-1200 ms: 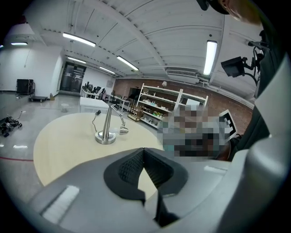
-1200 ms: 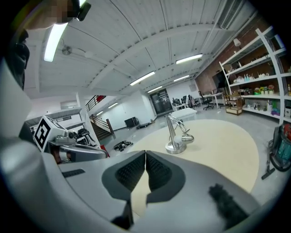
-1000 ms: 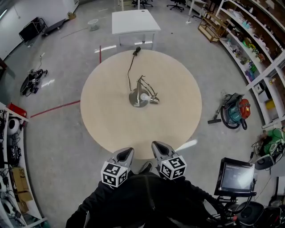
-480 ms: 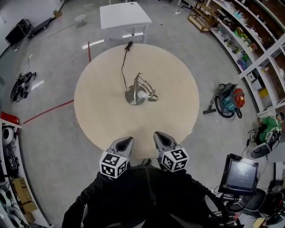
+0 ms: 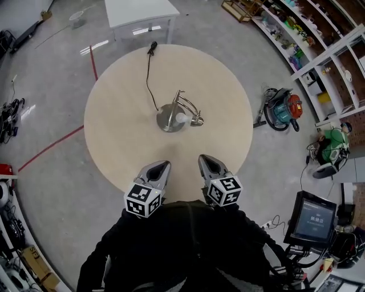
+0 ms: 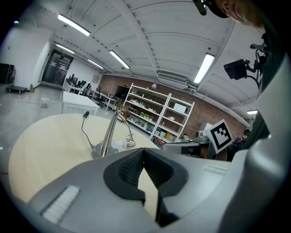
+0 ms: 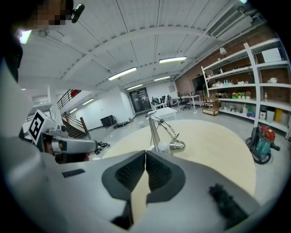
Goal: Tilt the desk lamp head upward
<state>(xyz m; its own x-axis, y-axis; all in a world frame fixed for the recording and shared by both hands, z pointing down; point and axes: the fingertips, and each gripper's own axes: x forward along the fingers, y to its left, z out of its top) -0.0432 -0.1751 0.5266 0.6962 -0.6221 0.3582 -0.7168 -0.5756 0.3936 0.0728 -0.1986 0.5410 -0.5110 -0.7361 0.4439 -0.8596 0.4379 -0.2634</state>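
A silver desk lamp (image 5: 178, 111) stands near the middle of the round beige table (image 5: 114, 148). Its round base (image 5: 167, 118) sits under a curved arm, and the head (image 5: 197, 121) with a white bulb (image 5: 182, 118) hangs low, pointing right. A black cord (image 5: 149, 74) runs from the base to the far edge. The lamp (image 6: 111, 136) also shows in the left gripper view, and the lamp (image 7: 161, 132) in the right gripper view. My left gripper (image 5: 162, 166) and right gripper (image 5: 205, 159) hover side by side at the near table edge, both shut and empty, well short of the lamp.
A white rectangular table (image 5: 140, 12) stands beyond the round one. A vacuum cleaner (image 5: 278, 109) lies on the floor to the right, near shelving (image 5: 319, 51). A monitor (image 5: 312, 219) stands at lower right. Red tape (image 5: 48, 148) marks the floor at left.
The head view has shifted forward and right, so the table and lamp sit slightly lower-left in frame. Both grippers have stayed shut near the table's near edge.
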